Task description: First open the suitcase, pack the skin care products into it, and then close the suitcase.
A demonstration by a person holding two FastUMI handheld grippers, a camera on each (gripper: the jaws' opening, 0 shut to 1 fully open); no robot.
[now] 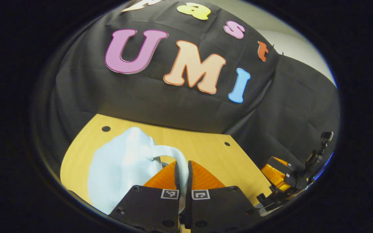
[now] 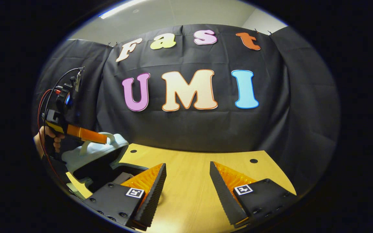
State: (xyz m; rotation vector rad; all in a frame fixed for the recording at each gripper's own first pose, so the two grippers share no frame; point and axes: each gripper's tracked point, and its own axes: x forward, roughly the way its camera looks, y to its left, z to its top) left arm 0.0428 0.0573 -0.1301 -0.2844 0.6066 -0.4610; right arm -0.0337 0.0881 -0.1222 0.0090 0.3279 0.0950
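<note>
Currently: Lid Partly Raised, Packing Not Started

I hold my left gripper [image 1: 182, 181] pinched on the pale blue handle [image 1: 173, 155] of the suitcase [image 1: 121, 168]; both fingers press on the handle strap, which runs between them. In the right gripper view, the lid [image 2: 92, 152] stands tilted up from the base, with a dark gap beneath it, at the left end of the wooden table [image 2: 189, 181]. I judge the opening step to be under way but not finished.

My right gripper [image 2: 188, 184] hangs over bare table with its fingers spread wide and nothing between them.

Remaining, as I judge it: swing the lid fully open, load the skin care products, then close the lid. I cannot tell where the products are; what lies inside the base is too dark to identify.
</note>
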